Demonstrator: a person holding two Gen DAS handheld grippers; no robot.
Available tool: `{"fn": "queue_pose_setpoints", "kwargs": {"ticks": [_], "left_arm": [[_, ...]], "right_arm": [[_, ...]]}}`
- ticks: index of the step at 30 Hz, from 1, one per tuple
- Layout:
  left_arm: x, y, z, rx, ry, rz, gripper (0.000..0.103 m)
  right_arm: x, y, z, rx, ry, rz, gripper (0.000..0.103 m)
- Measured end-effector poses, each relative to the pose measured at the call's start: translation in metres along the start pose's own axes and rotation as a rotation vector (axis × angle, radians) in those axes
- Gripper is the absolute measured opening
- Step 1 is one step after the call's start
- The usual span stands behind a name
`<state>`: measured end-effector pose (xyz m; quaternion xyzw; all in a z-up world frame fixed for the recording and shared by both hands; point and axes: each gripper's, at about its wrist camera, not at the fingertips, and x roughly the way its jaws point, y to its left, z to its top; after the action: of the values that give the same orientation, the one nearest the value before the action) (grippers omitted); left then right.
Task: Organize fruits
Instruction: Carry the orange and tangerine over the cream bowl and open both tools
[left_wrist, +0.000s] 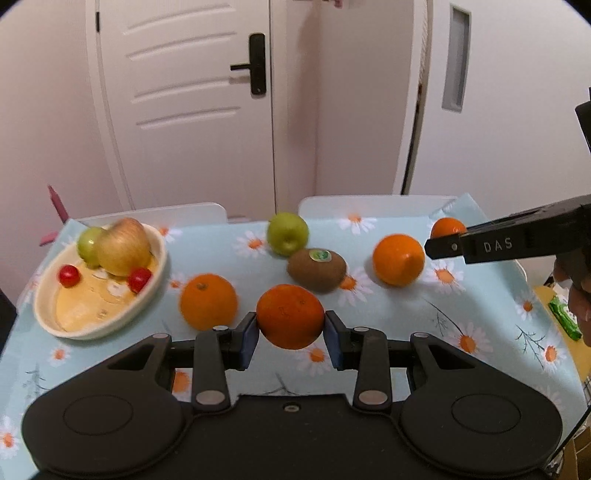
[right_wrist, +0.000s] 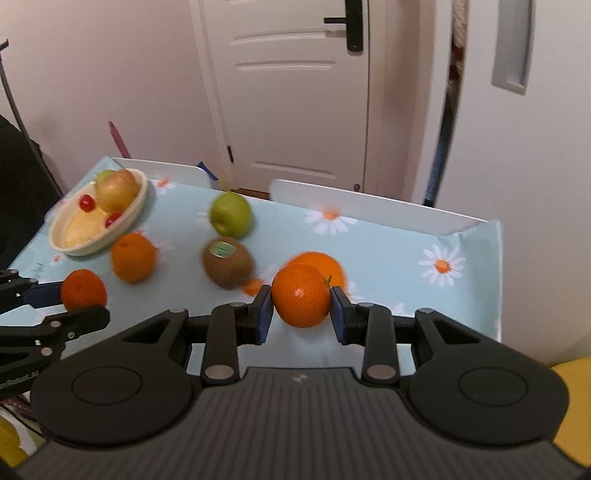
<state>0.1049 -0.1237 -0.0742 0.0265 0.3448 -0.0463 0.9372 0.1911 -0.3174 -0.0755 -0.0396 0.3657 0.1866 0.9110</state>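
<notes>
While both grippers are raised over the floral tablecloth (left_wrist: 388, 229), each carries one piece of fruit. Item one: a dark orange mandarin (left_wrist: 290, 316), round, matte, faintly dimpled, clamped in the left gripper (left_wrist: 290, 334); its blue pads (left_wrist: 248, 338) press on the fruit's two sides, the jaws closed only as far as the fruit allows, the fruit sitting level with the fingertips and bulging forward past them. Item two: a brighter mandarin (right_wrist: 301, 296), glossy, with a small stem mark at its right, pinched likewise in the right gripper (right_wrist: 302, 312), blue pads (right_wrist: 263, 314) hard against both flanks. Lying loose on the cloth: one orange (left_wrist: 208, 301) beside the bowl, one larger orange (left_wrist: 398, 259) toward the right, just behind the right gripper's fruit in the right wrist view; a brown kiwi (left_wrist: 317, 270) bearing a green sticker, and a green apple (left_wrist: 287, 233) touching or just behind it. A cream oval bowl (left_wrist: 48, 295) at the left far corner holds a yellow-red apple (left_wrist: 123, 246), a second green apple (left_wrist: 88, 242) and two small red fruits (left_wrist: 69, 275). A white door (left_wrist: 192, 103) with a black handle (left_wrist: 256, 64) stands behind the table.
</notes>
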Motion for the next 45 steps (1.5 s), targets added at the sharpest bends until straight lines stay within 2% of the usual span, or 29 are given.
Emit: {"fn": "queue_pose_setpoints", "kwargs": {"ticks": [11,19,30,45], "left_arm": [[-0.043,0.064,0.012,-0.025,-0.04,0.034,0.042],[-0.05,0.119,0.019,-0.019,-0.029,0.052,0.042],[-0.02,0.191,0.021,0.008,-0.002,0.049,0.042],[0.052,0.266,0.025,0.033,0.068,0.021,0.042]], "right_arm": [[-0.017,0.083,0.028,-0.022,-0.027,0.045,0.048],[-0.009,0.145,0.048,-0.038,-0.033,0.067,0.048],[0.034,0.216,0.064,-0.064,-0.01,0.063,0.048],[0.108,0.263,0.067,-0.011,0.062,0.014,0.048]]}}
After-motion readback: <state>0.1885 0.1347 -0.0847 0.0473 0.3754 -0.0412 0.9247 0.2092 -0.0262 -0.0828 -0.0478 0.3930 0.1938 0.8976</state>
